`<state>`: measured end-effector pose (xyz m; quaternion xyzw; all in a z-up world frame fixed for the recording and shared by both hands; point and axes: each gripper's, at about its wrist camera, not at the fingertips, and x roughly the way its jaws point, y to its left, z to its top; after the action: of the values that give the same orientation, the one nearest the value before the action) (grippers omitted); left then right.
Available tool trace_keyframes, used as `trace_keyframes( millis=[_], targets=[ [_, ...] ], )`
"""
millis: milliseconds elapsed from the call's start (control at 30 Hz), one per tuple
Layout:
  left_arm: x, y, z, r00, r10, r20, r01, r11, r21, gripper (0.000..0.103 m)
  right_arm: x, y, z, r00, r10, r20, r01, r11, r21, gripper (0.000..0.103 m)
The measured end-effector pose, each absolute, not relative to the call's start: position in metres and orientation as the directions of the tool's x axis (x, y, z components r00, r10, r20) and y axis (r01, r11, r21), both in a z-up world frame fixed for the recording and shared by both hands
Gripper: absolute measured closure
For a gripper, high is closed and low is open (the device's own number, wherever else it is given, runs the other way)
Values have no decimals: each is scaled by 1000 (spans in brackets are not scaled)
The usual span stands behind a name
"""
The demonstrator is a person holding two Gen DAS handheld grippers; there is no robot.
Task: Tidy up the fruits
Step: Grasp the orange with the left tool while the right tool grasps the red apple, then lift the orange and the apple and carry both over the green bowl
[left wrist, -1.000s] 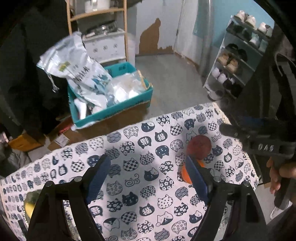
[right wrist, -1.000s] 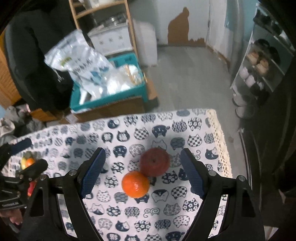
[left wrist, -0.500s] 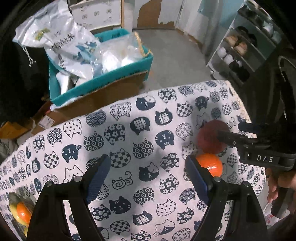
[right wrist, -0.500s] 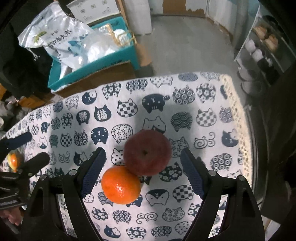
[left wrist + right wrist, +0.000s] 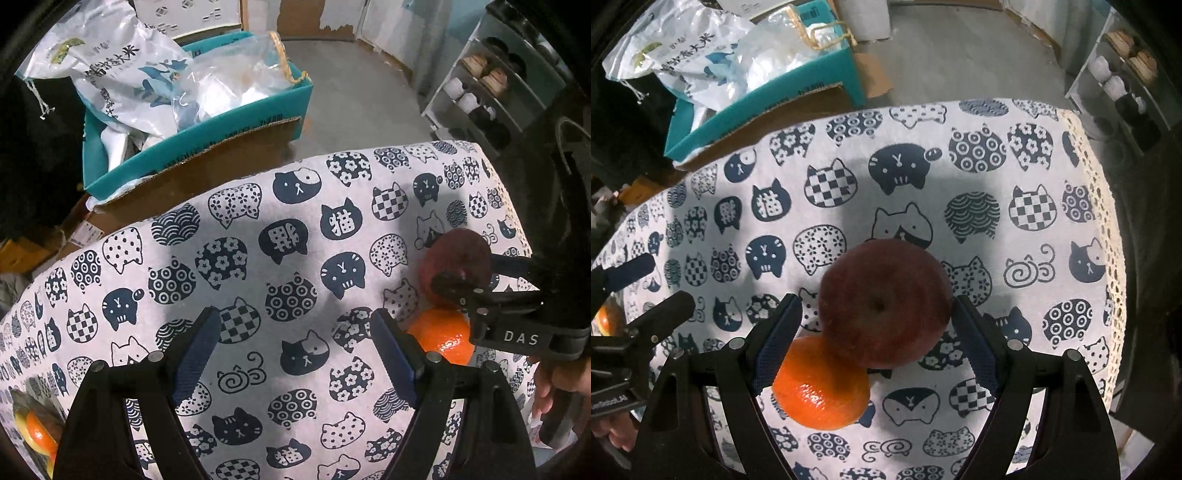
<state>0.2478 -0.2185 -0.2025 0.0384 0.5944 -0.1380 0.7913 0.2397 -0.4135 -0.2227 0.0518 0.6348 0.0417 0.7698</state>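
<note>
A dark red apple [image 5: 884, 302] rests on the cat-print tablecloth [image 5: 960, 177], touching an orange [image 5: 820, 384] in front of it on the left. My right gripper [image 5: 875, 325] hangs open over them with the apple between its blue pads; I see no pad pressing on it. In the left wrist view the apple [image 5: 458, 254] and the orange [image 5: 439, 339] lie at the right, partly hidden by the right gripper [image 5: 476, 271]. My left gripper [image 5: 293, 350] is open over bare cloth, nothing between its fingers.
Another orange [image 5: 37, 432] lies with other fruit in a dish at the table's left end. Beyond the far table edge stands a teal box [image 5: 192, 140] stuffed with plastic bags. A shoe rack [image 5: 491, 92] stands at the back right. The cloth's lace edge [image 5: 1108, 229] marks the right side.
Both grippers have sunk toward the table and tipped further down. The apple and the orange loom larger, and the right gripper's fingers now straddle the apple.
</note>
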Motion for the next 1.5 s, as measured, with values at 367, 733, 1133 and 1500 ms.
trace_keyframes(
  millis=[367,733,1133,1500],
  targets=[
    [243,-223,-205,229,-212,-950,266,952,-148,19,244,-413,-234,195,151,-969,-12,988,152,28],
    [225,-247,-204,195,-302,-933,309,922,-234,18,220,-438,-194,301,105,-948,35,992,121,28],
    [205,-293,-208,160,-351,-923,369,888,-274,16,182,-480,-190,300,85,-950,117,985,125,28],
    [196,-319,-241,136,-301,-944,396,890,-227,16,174,-485,-190,302,80,-950,131,984,125,28]
  ],
)
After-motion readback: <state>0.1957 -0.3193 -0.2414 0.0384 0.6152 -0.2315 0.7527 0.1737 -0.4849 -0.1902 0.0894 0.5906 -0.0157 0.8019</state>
